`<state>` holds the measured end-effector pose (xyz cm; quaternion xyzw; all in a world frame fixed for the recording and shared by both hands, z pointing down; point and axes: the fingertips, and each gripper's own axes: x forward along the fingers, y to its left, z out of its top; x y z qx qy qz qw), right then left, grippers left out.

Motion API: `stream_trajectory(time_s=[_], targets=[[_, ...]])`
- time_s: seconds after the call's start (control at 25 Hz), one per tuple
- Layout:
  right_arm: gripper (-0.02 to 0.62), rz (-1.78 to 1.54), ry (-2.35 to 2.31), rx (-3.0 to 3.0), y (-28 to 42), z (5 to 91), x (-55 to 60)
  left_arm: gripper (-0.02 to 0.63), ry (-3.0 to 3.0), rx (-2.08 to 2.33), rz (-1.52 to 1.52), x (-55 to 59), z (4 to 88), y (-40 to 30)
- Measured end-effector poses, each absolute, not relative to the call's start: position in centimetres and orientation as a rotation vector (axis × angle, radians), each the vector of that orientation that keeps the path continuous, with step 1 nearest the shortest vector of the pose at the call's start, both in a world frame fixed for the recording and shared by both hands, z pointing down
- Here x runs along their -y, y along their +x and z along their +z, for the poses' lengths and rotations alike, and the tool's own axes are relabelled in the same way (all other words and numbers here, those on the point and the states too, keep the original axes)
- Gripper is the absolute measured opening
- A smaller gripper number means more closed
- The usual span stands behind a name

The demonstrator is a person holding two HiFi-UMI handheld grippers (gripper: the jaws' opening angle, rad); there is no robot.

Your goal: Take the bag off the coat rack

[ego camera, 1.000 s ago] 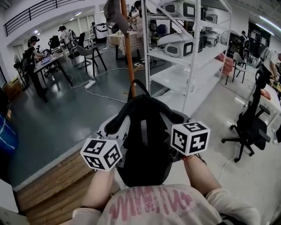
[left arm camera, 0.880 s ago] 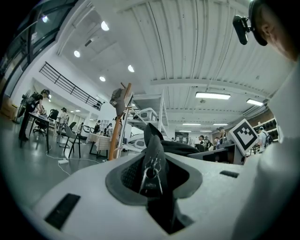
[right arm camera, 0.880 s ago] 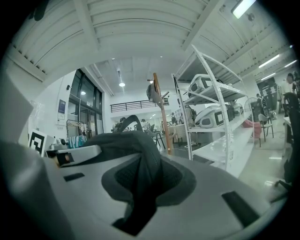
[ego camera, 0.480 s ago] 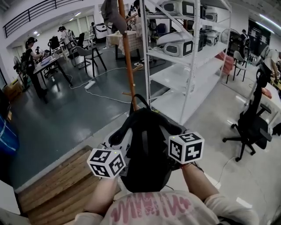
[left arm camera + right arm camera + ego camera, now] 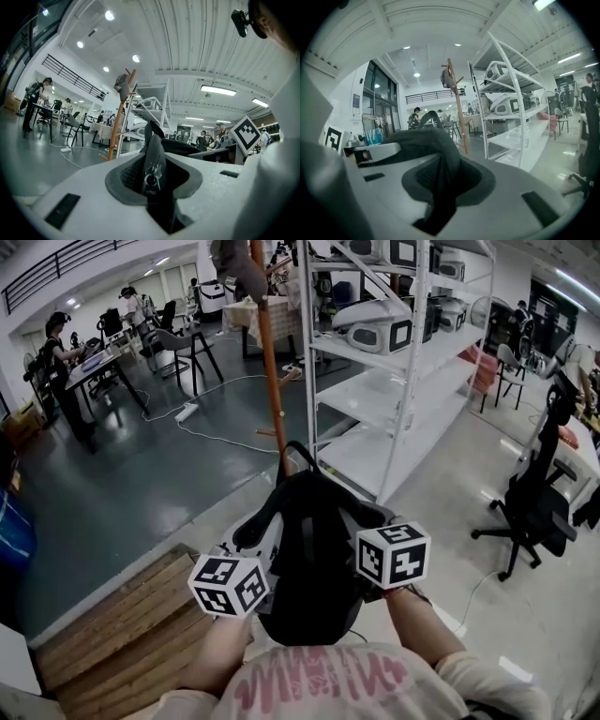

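Bag (image 5: 314,568) lowered; zipper pull (image 5: 151,180) shows only in left gripper view.

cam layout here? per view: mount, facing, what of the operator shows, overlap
Head view: on the person's head, facing forward and steeply down at the black bag between left gripper and right gripper; forearms and shirt show.
Left gripper view: on the left gripper, along its jaws shut on the bag's zipper edge, toward the coat rack; the person's head shows top right.
Right gripper view: on the right gripper, along its jaws shut on bag fabric, toward the white shelving; no body part visible.
Shared: all three see bag, coat rack, shelving.
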<state>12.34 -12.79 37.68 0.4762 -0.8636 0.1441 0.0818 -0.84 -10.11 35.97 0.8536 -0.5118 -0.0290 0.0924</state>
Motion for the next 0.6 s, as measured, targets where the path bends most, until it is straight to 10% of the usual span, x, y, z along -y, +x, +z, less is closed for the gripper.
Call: stream_trajectory(time_s=[0.6], targets=[[0.067,0.456,1.403,2.551,11.8,38.8,13.6,0.087,2.499,1.513,-0.065,10.9,37.2,-1.2]])
